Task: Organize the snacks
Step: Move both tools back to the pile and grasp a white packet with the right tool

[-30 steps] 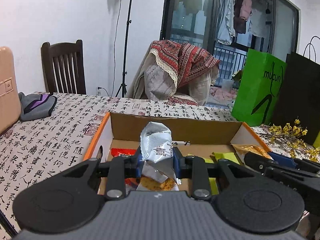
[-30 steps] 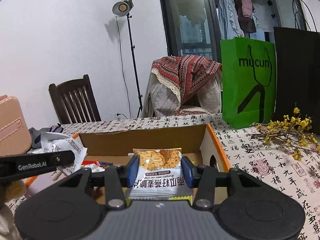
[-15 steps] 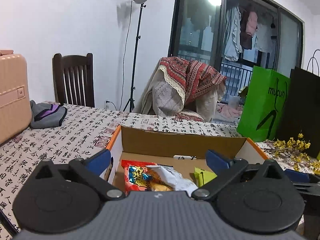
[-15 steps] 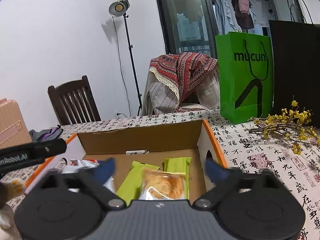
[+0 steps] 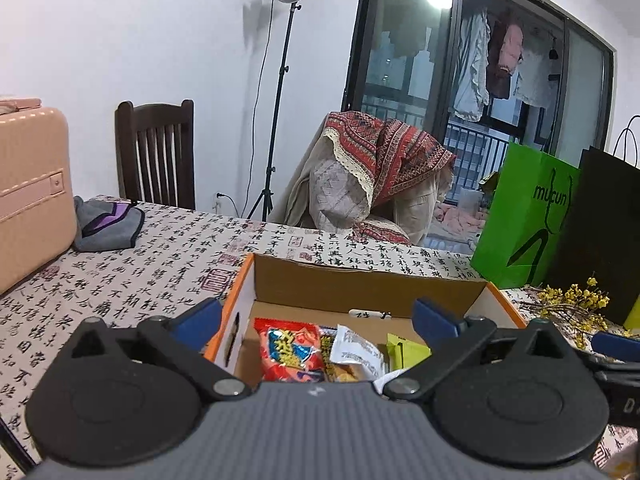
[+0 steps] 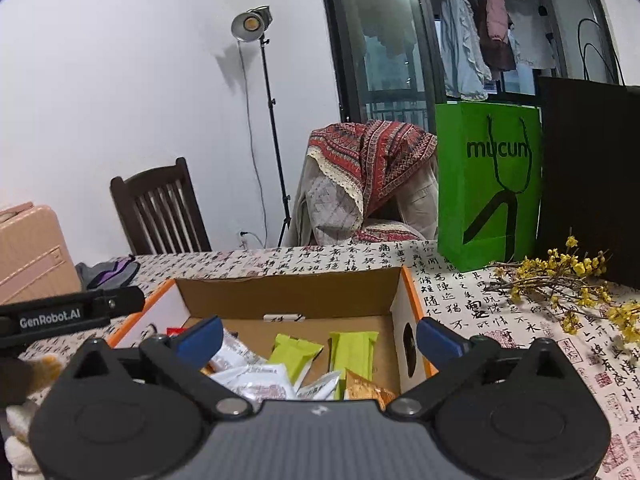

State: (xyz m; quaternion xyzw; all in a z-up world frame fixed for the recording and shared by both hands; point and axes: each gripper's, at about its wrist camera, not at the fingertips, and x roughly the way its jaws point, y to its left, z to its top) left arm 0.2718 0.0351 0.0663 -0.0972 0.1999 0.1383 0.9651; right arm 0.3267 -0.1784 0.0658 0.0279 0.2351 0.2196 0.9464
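Cardboard box [image 6: 288, 292] holds snack packets [image 6: 298, 354] — both jaws released, empty; green bag [image 6: 486, 184] probably paper.

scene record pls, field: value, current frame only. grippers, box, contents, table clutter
left gripper: open, nothing between the jaws
right gripper: open, nothing between the jaws
box: open cardboard box with orange edges, on the table
box contents: red snack pack, silver-white packets, two green packs, orange-brown snack bag
table cover: cloth printed with calligraphy
right of box: yellow flower sprig, green paper bag, black bag
left of box: pink suitcase, grey pouch
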